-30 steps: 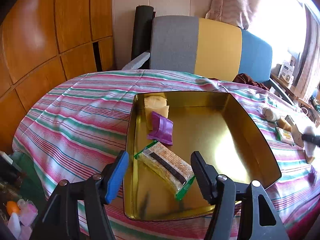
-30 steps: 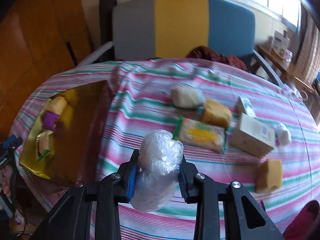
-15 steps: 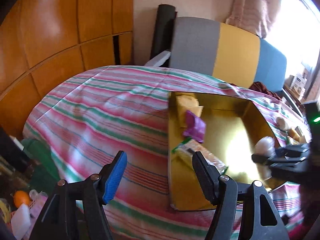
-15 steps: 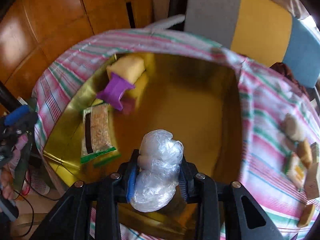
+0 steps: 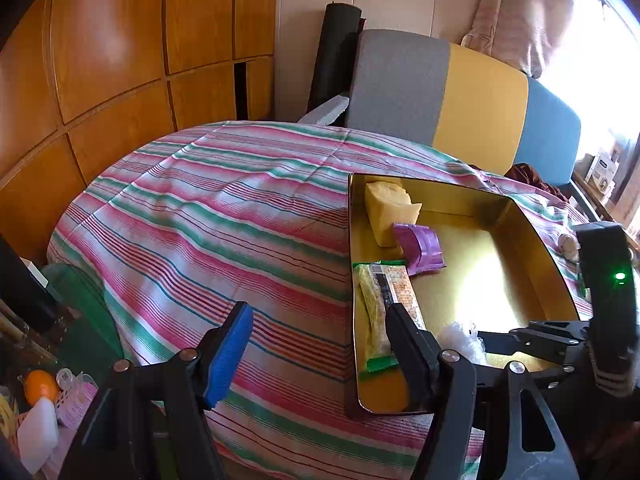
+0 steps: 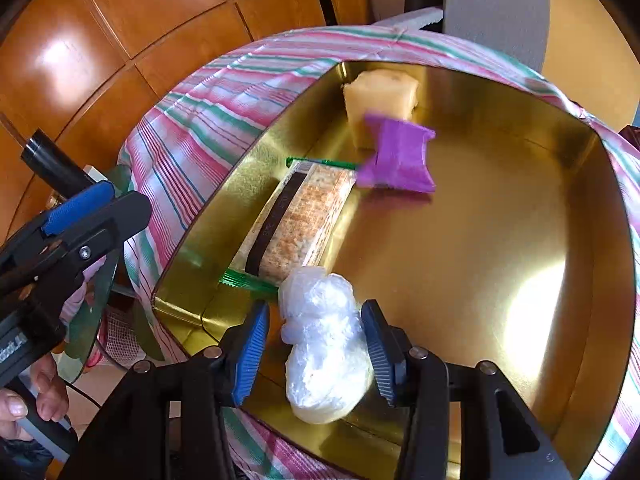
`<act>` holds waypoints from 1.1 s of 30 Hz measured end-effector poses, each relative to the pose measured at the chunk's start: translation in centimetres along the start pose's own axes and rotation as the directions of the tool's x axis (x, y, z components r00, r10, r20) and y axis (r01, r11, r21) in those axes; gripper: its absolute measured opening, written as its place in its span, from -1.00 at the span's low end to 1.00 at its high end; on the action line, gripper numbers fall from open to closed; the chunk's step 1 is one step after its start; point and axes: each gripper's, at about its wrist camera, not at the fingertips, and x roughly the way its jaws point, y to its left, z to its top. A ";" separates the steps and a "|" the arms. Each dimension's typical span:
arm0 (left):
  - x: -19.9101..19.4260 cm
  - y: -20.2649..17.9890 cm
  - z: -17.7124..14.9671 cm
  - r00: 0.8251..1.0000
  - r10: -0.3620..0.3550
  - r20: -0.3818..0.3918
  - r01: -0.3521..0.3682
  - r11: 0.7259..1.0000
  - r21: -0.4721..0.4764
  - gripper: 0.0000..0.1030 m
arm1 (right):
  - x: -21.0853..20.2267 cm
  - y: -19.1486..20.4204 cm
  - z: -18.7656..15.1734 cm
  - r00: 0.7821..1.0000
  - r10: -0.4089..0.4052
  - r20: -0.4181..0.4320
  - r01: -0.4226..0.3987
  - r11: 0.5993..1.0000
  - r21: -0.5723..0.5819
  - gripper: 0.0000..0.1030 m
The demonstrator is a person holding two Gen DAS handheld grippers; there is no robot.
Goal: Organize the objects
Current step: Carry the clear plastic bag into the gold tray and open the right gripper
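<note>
Placing step. My right gripper (image 6: pixel 316 344) jaws spread, plastic-wrapped bun (image 6: pixel 324 344) loose between them, in gold tin (image 6: pixel 472 240) beside cracker pack (image 6: pixel 296 220). Left gripper (image 5: pixel 320 348) spread, empty. Next: retract right clear, fetch another item.

Tin (image 6: pixel 600 240) is sitting on the tablecloth (image 5: pixel 220 220). Inside, along its left wall, sponge block (image 6: pixel 380 96), pouch (image 6: pixel 400 158) and cracker packet (image 6: pixel 300 220) are lying in line; wrapped bundle (image 6: pixel 324 344) is lying nearest, between the right gripper (image 6: pixel 316 350) fingers.

Striped tablecloth (image 5: pixel 224 216), tricolour chair (image 5: pixel 460 100), wooden wall panels (image 5: pixel 112 52).
</note>
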 end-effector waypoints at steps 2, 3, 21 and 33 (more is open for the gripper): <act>0.0 -0.2 0.0 1.000 -0.002 0.002 0.002 1.000 0.005 0.37 | -0.7 0.1 -0.1 1.000 -0.010 0.027 0.010 1.000 0.000 0.01; -0.1 -0.3 -0.1 1.000 -0.002 0.002 0.002 1.000 0.007 0.37 | -1.0 0.2 -0.2 0.999 -0.013 0.041 0.013 1.000 0.000 0.04; -1.5 -3.3 -0.4 0.999 -0.038 0.036 0.035 0.996 0.080 0.40 | -7.1 -0.2 -2.2 0.954 -0.214 0.211 0.218 0.976 0.003 0.04; -1.7 -6.5 -0.5 0.997 -0.073 0.033 0.067 0.987 0.143 0.40 | -12.9 -7.1 -6.3 0.905 -0.343 0.252 0.301 0.934 0.192 0.04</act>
